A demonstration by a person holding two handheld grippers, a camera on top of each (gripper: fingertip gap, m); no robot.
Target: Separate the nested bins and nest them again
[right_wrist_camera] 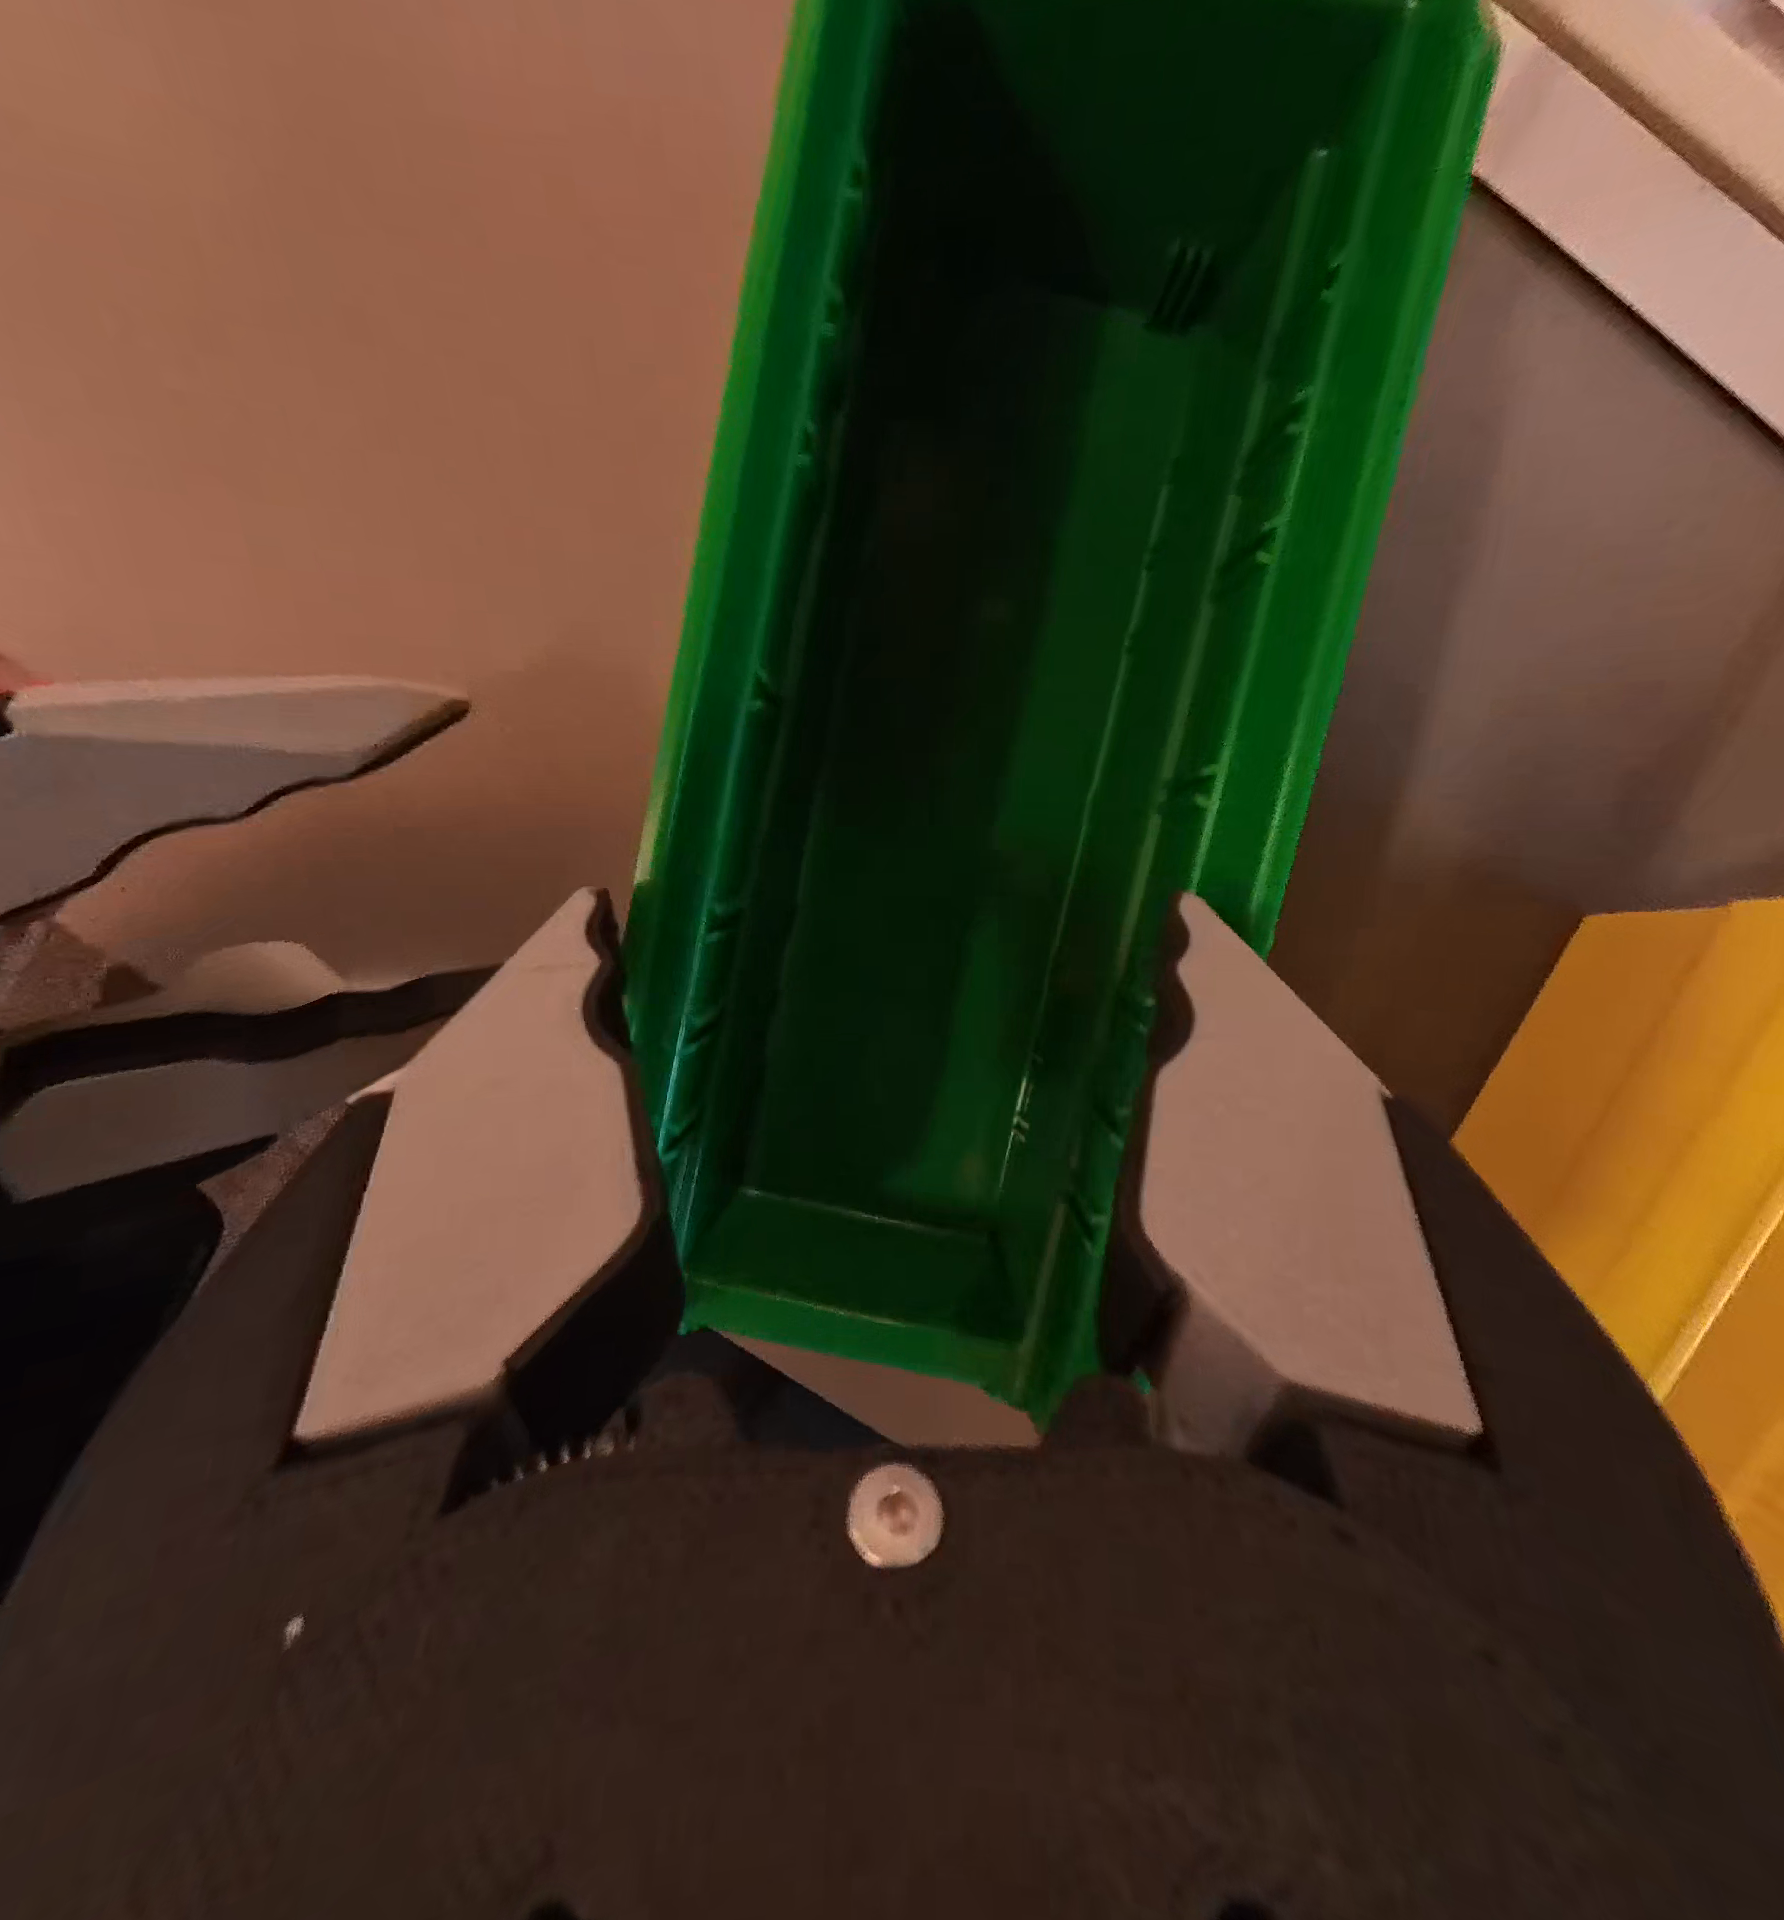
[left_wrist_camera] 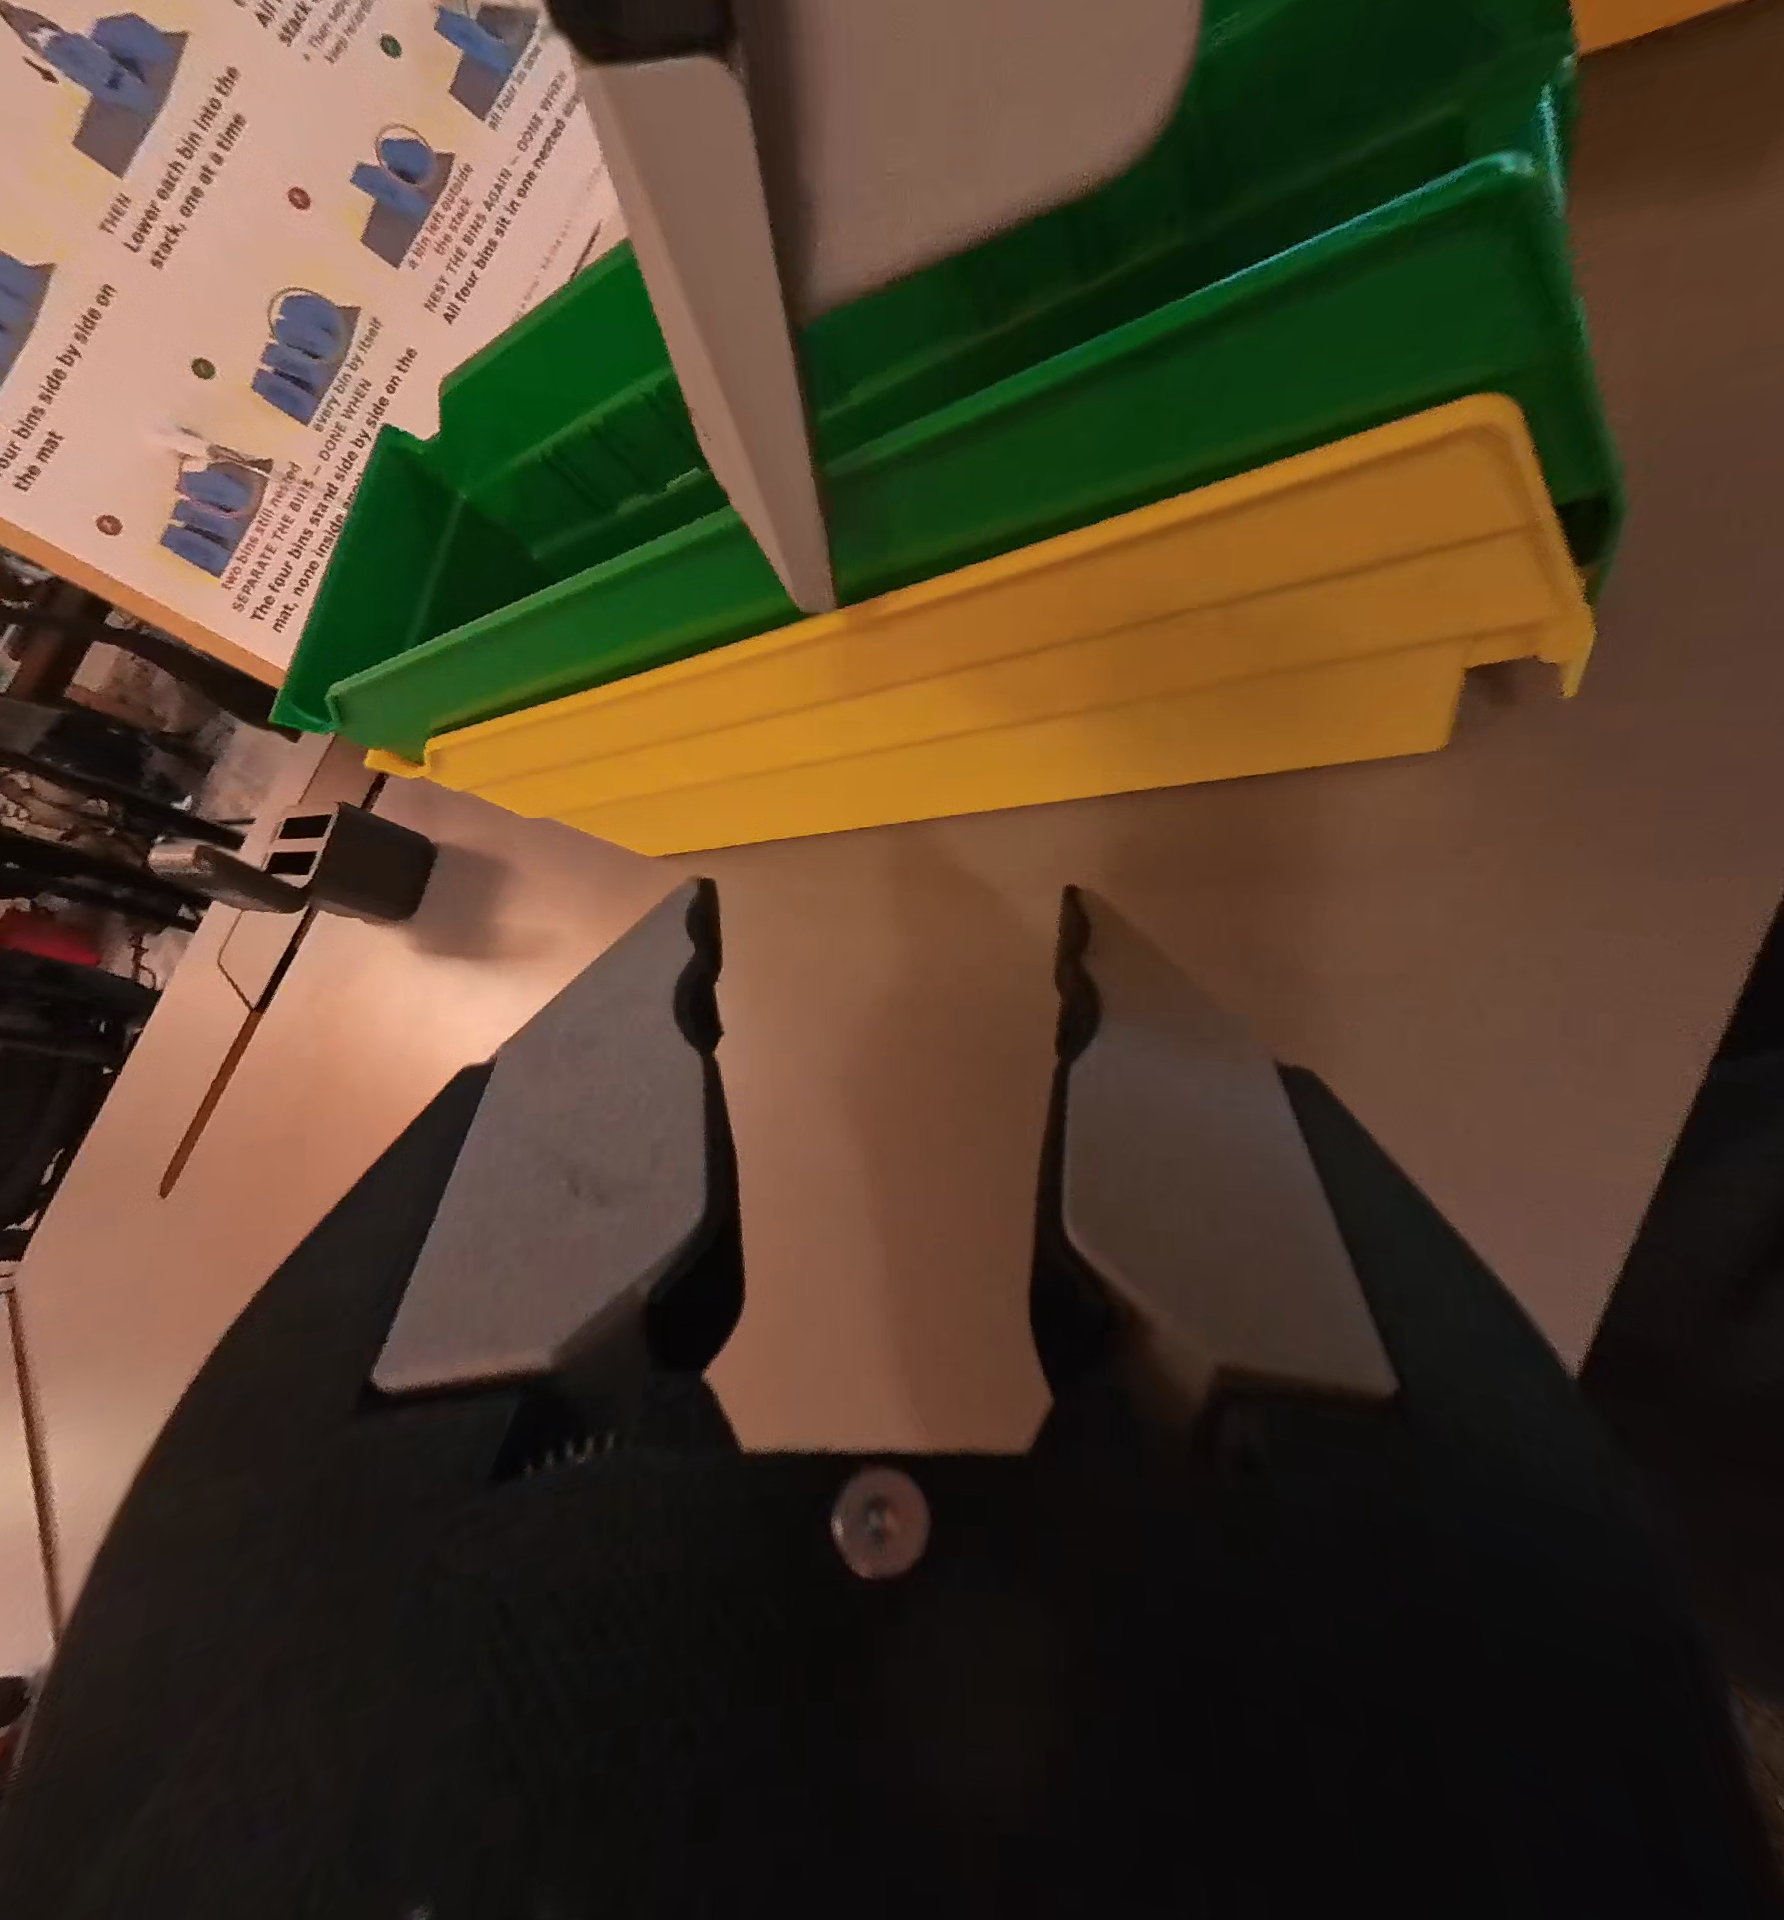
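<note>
Right gripper clamps a green bin; left gripper spread and empty.

The right gripper (right_wrist_camera: 893,1049) squeezes the green bin (right_wrist_camera: 1023,727) by its side walls. The left gripper (left_wrist_camera: 888,997), jaws apart, hovers over the desk (left_wrist_camera: 1283,1039) near the yellow bin (left_wrist_camera: 1023,707).

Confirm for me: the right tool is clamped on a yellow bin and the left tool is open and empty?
Not quite. The right tool is clamped on a green bin, not a yellow one, as the right wrist view shows. The left tool is indeed open and empty.
</note>
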